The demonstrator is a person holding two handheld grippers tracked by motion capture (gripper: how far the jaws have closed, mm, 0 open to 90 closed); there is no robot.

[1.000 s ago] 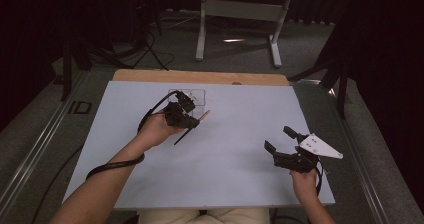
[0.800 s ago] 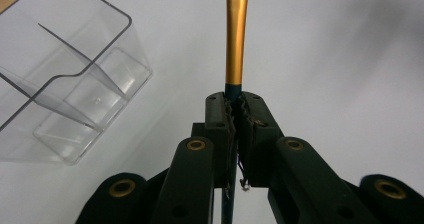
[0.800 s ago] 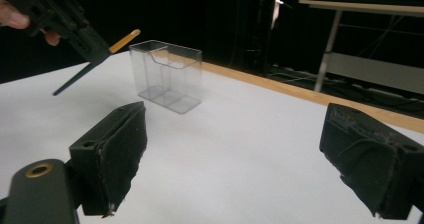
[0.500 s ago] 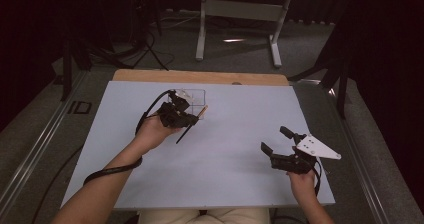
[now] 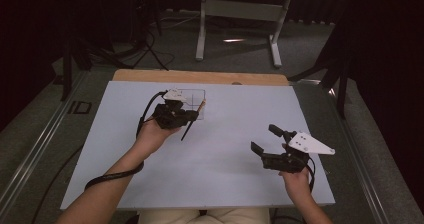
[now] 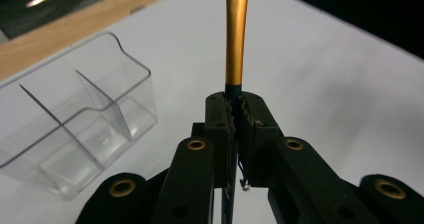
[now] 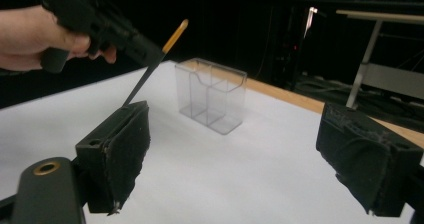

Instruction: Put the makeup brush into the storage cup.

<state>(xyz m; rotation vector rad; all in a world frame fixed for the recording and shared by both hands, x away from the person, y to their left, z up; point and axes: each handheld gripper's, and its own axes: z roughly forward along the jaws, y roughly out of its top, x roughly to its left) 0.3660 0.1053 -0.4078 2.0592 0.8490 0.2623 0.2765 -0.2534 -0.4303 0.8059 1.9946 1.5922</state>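
Near the far edge of the tabletop (image 5: 225, 164), the left gripper (image 5: 192, 115) clamps a paintbrush (image 6: 235, 39) beside the clear organizer (image 6: 75, 129), while the right gripper (image 5: 265, 140) has jaws wide open, empty.

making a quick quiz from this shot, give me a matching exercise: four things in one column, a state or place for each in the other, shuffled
1. left tool
2. right tool
3. paintbrush
4. clear divided organizer

a. standing empty on the table
b. jaws wide apart, nothing between them
c. clamped by its dark handle, bristles pointing away
d. shut on a thin handle

Pairs: 1-d, 2-b, 3-c, 4-a
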